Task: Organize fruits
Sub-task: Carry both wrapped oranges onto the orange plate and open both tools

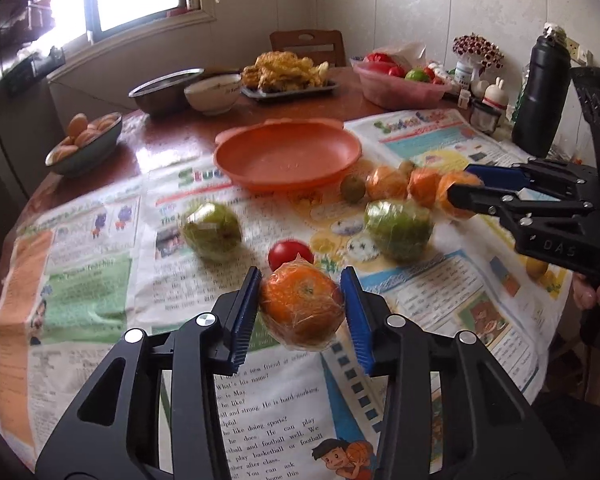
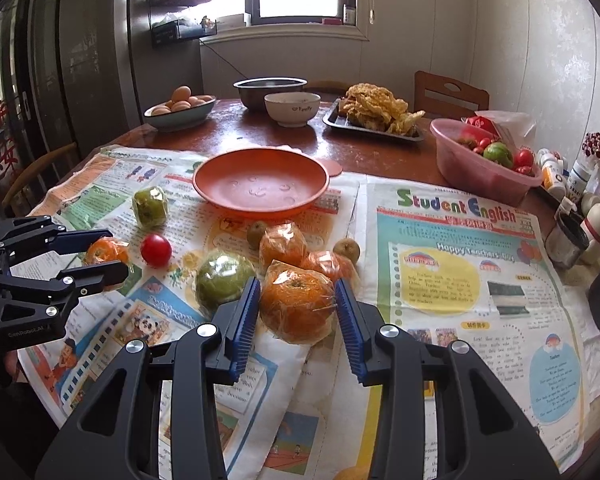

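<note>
Here both grippers angle downward over the newspaper-covered table [image 2: 440, 200], each with a plastic-wrapped orange between its blue pads. The left gripper [image 1: 300, 304] points down toward the near part of the table, and a wrapped orange [image 1: 302, 306] sits between its fingers; the left pad touches the fruit's side and the right pad meets the wrap at its edge, so the grip looks narrow and closed on the fruit. In the right wrist view that same gripper [image 2: 100, 254] reaches in from the left edge with the orange at its tips.

The right gripper [image 2: 296, 304] tilts down the same way, and its pads press both sides of a second wrapped orange [image 2: 296, 302]. From the left wrist view it [image 1: 466, 188] enters from the right, with a person's fingers [image 1: 586, 294] under its handle.

Beyond the grippers lie a red tomato [image 2: 156, 250], a wrapped green fruit [image 2: 224, 282] just left of the right gripper's orange, and two more wrapped oranges [image 2: 282, 246] behind it. The orange plate [image 2: 260, 186] stands farther back, apart from both grippers.
</note>
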Action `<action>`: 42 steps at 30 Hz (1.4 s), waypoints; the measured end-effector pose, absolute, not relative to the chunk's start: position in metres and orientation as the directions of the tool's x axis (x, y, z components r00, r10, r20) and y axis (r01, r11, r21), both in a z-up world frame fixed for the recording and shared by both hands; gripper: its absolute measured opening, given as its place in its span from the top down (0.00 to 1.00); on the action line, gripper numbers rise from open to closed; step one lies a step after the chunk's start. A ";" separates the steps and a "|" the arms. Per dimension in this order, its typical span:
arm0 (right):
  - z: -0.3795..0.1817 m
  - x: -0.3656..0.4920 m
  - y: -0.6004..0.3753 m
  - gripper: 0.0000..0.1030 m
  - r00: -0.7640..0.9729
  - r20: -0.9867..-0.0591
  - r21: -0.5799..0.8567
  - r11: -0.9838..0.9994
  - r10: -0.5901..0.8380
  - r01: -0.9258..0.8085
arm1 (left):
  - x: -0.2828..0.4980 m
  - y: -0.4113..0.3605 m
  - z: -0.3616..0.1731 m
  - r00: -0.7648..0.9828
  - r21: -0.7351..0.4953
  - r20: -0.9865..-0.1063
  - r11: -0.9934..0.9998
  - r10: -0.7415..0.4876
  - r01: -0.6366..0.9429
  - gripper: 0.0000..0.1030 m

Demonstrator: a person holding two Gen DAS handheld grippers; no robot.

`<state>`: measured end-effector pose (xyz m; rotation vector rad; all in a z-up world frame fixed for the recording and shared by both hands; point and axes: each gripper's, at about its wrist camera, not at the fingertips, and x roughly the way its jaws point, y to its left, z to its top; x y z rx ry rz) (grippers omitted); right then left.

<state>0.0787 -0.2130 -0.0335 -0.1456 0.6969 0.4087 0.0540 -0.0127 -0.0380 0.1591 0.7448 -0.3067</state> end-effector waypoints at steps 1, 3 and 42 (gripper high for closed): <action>-0.030 0.080 -0.212 0.64 0.695 -0.644 0.002 0.909 0.320 -0.417 | 0.056 -0.014 -0.031 0.700 0.039 -0.678 0.940 -0.225 0.339 0.68; -0.021 0.088 -0.206 0.64 0.705 -0.631 -0.018 0.902 0.324 -0.431 | 0.065 -0.015 -0.017 0.720 0.059 -0.654 0.934 -0.231 0.353 0.68; -0.032 0.259 -0.141 0.28 0.541 -0.742 -0.018 0.795 0.395 -0.606 | 0.242 -0.002 -0.039 0.508 0.000 -0.776 0.805 -0.374 0.593 0.52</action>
